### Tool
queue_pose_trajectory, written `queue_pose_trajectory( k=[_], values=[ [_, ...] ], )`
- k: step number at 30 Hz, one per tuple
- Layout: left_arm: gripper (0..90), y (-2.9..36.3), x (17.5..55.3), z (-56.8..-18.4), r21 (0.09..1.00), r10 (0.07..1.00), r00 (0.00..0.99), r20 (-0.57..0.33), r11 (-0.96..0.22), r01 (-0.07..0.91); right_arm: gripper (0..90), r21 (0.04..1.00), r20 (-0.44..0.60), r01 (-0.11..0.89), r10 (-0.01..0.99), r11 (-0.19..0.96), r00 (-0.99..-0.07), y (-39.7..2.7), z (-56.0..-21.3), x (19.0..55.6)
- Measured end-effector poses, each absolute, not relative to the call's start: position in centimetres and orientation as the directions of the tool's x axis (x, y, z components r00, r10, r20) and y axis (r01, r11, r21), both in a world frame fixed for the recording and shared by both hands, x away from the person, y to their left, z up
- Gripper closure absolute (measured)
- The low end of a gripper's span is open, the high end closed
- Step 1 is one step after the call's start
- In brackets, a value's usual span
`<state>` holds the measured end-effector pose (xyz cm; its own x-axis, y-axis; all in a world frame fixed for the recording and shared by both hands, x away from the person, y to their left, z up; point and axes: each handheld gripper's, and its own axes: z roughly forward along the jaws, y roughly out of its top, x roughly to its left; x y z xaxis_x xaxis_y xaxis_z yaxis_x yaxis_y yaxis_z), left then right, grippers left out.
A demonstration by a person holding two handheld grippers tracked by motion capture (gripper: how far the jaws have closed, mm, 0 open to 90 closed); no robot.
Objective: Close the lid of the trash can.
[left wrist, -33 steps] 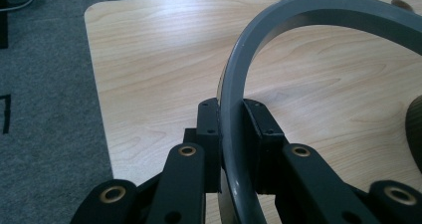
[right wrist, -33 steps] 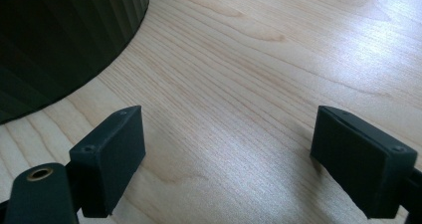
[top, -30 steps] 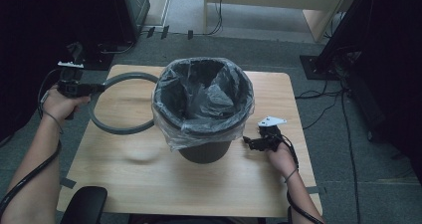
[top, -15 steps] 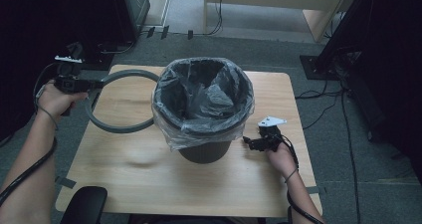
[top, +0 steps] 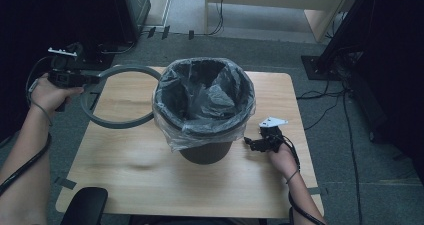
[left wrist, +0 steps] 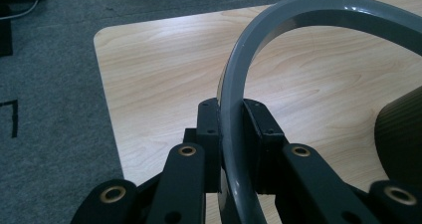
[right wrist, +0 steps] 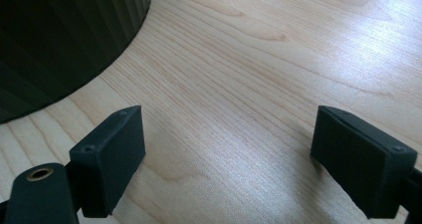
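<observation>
A dark ribbed bin (top: 205,152) lined with a clear plastic bag (top: 202,97) stands mid-table. A grey plastic ring (top: 120,122) hangs tilted over the table's left part, held off the wood. My left gripper (top: 95,78) is shut on the ring's left rim; in the left gripper view the ring (left wrist: 298,10) runs between the two pads (left wrist: 209,129) and arcs away to the right. My right gripper (top: 248,143) rests low on the table just right of the bin's base, jaws wide apart with bare wood between them, the bin wall (right wrist: 64,40) at its left.
The wooden table (top: 150,185) sits on grey carpet. A black chair back (top: 85,207) pokes in at the front left edge. Cables and black stands (top: 345,40) lie on the floor to the right, and a desk leg is behind.
My left hand has lifted the ring upward, so it hangs higher over the table's left side. The right hand and the bin have stayed put.
</observation>
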<state>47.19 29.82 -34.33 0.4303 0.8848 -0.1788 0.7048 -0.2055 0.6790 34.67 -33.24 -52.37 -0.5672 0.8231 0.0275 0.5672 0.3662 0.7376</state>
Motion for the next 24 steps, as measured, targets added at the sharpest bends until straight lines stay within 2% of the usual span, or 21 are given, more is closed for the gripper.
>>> queue_pose_trajectory(
  k=[24],
  values=[
    [78.7,31.3,47.1,-29.5,0.682,0.895,0.407,-0.183,-0.183,0.708,13.1,0.737,0.029,0.568,0.823,0.365,-0.567,-33.2,-52.4,34.6]
  ],
)
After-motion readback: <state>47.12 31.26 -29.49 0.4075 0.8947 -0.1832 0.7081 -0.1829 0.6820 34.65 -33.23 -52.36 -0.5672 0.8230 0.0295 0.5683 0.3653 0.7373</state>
